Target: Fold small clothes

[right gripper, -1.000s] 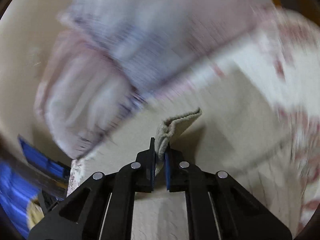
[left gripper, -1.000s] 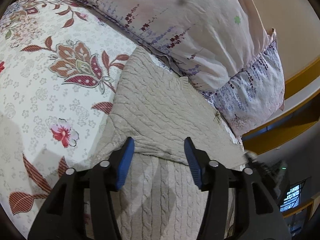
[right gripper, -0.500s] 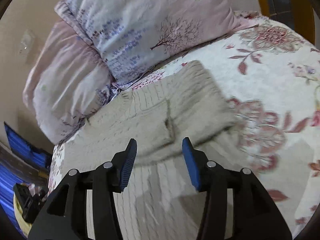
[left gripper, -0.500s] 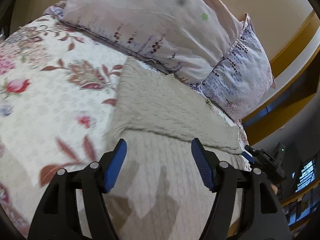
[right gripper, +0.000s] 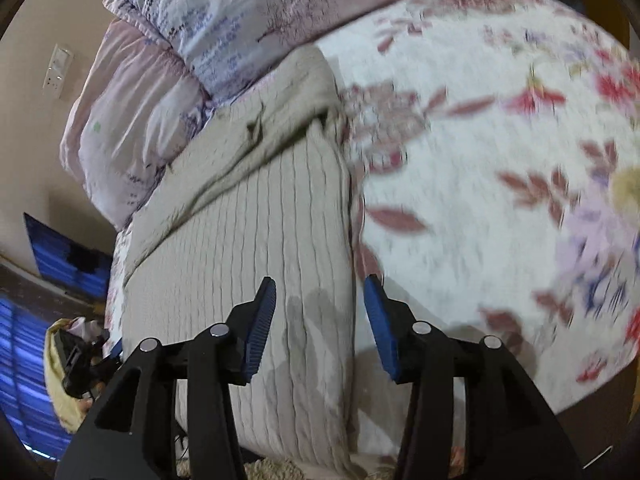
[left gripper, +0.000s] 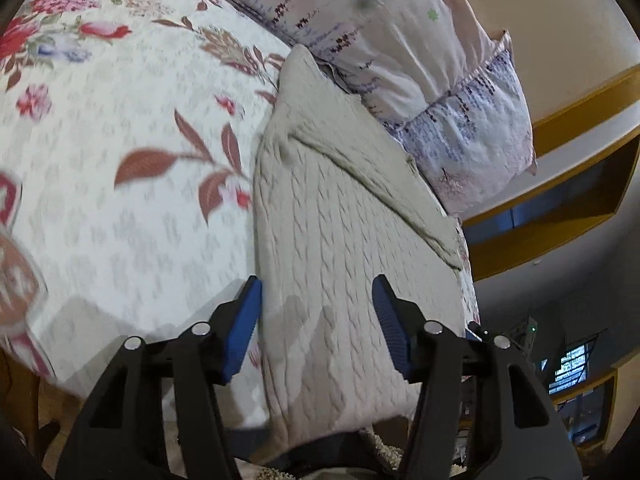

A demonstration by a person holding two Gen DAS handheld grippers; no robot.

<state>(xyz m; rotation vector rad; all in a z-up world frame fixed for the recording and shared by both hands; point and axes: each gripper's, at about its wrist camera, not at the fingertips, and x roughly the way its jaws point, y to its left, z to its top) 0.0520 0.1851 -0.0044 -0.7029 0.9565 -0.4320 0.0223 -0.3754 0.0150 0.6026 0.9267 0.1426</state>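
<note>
1. A beige cable-knit sweater [left gripper: 340,240] is lying flat on a bed covered by a white floral bedspread [left gripper: 120,160], close to the near edge of the mattress.
2. In the left wrist view, the sweater's far end is lying folded back over the body in a diagonal flap, and that end is touching the pillows [left gripper: 400,32] at the head of the bed.
3. The left gripper [left gripper: 316,312] is hovering over the near part of the sweater with its jaws spread wide, gripping nothing. Its blue-padded left finger is sitting at the sweater's edge where the knit meets the bedspread; the right one is over the knit.
4. In the right wrist view, the same sweater [right gripper: 248,248] is showing vertical ribs, with the folded flap crumpled at the far end beside 2 pale lilac pillows [right gripper: 224,20].
5. The right gripper [right gripper: 320,320] is also hanging with its jaws released and apart, holding nothing. Its left finger is over the knit, and its right finger is over the bedspread [right gripper: 500,200], just past the sweater's side edge.
6. The bedspread's flowers are looking smeared by motion blur in both views.
7. A cream wall [right gripper: 36,80] with a light switch plate [right gripper: 58,70] is standing behind the pillows.
</note>
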